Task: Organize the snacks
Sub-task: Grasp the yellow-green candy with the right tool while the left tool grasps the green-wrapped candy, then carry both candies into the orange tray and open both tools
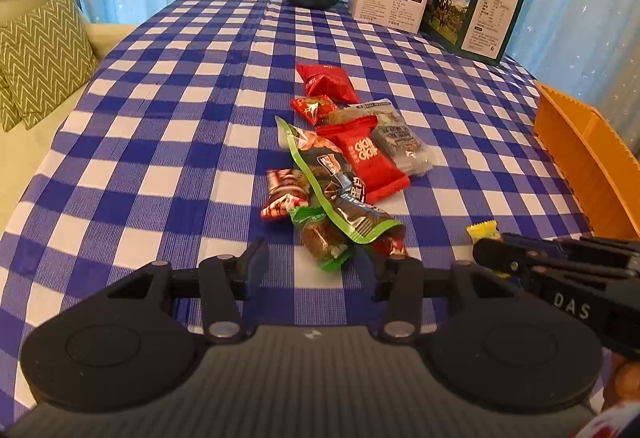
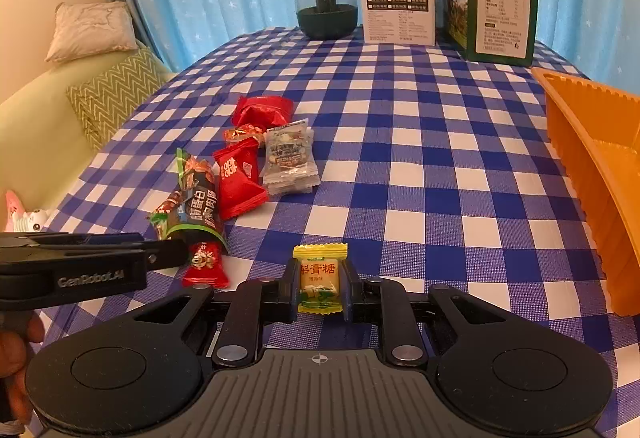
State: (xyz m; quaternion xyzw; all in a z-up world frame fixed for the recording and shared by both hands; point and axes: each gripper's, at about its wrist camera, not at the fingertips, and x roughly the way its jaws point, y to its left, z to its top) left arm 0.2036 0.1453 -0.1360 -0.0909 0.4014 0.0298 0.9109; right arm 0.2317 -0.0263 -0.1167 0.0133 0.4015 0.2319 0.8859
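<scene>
1. The bench (image 2: 440, 142), covered in a blue-and-white checked cloth, carries everything. At its far edge stand two cartons and one dark round jar.
2. One orange tray (image 2: 592, 174) lies at the right edge of the bench, to the right of and beyond the right hand-held gripper (image 2: 320, 280). It is the likely destination for the snacks, and the right hand is the nearer one to it.
3. The snack pile (image 1: 340, 166) lies on the cloth directly ahead of the left hand-held gripper (image 1: 312, 258). About eight or nine packets are visible; overlap prevents an exact count. The longest, a green-edged packet (image 1: 340, 194), lies with its long axis running away from the gripper, its near end between the fingers.
4. The left hand-held gripper is partly open; its fingers flank the near end of the pile, and no contact is visible.
5. One yellow candy (image 2: 320, 278) is clamped in the right hand-held gripper, long axis along the fingers, upper end protruding forward. It is low over the cloth, apart from the pile. The probable next move carries it rightward to the tray.
</scene>
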